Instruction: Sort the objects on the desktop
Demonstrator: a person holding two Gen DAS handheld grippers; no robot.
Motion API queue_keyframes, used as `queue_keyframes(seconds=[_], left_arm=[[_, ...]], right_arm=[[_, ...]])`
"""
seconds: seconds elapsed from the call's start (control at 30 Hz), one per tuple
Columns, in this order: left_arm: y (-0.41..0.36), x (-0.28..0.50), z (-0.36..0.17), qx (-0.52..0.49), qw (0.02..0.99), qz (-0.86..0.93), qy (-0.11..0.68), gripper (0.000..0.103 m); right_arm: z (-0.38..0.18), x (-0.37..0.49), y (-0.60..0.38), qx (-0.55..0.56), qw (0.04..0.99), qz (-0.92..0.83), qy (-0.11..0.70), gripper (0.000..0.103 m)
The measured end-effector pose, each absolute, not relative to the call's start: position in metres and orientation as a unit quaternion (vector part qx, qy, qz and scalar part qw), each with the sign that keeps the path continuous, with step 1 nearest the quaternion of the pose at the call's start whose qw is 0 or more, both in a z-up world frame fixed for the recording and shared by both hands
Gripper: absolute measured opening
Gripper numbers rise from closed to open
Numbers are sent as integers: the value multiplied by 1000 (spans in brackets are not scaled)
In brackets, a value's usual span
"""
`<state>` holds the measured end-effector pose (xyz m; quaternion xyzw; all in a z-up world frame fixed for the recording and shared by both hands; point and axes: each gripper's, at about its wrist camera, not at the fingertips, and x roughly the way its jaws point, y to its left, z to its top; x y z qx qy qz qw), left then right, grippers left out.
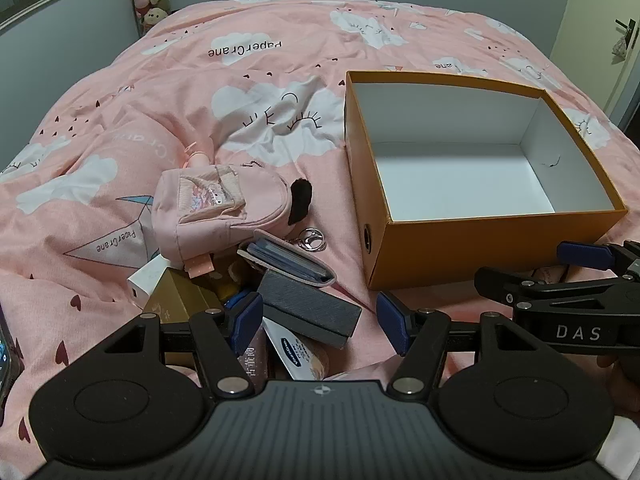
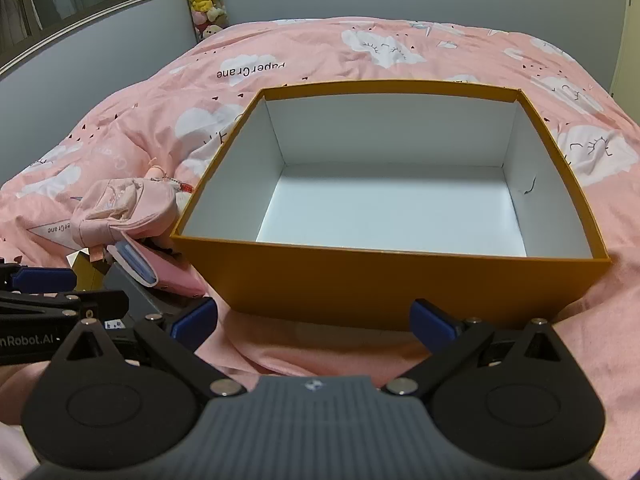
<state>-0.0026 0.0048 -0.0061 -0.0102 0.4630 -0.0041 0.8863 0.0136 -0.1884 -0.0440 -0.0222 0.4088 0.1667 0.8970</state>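
Left gripper [image 1: 322, 324]: jaws spread wide, lower centre of frame. Right gripper [image 2: 314, 320]: likewise spread, holding nothing.

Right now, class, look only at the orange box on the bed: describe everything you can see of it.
The orange box is an open, lidless rectangular carton, apparently cardboard, orange outside and plain white inside. It sits upright on the pink quilt with nothing in it; a small dark mark shows on its right inner wall. A round hole pierces its left end wall, seen from the left wrist view. A pink card holder lies just beside that end. Neither gripper touches it.
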Motion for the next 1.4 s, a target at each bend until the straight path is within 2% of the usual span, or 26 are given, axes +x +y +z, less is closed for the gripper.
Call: queue_keyframes(seconds=[0.97,1.0,1.1,1.17,1.23,1.3,1.4], left_arm=[[9,-3,-4,-26,889,-5,457,74],[11,-3,-2,-30,890,-5,455,71],[23,-2,3,-50,891,-4,452,63],[33,-2,8,-67,890,-6,451,56],[41,-1,13,-76,889,-6,452,50],[48,0,18,-72,888,-4,454,39],[58,1,22,-59,886,7,461,32]], right_arm=[[-44,15,-187,-29,894,173,413,101],[-43,15,-187,-30,894,176,411,100],[-37,17,-186,-32,894,192,404,88],[-31,19,-184,-39,893,203,400,76],[-27,23,-181,-42,890,218,399,70],[-22,24,-177,-49,883,243,398,62],[-14,22,-165,-70,872,288,390,51]])
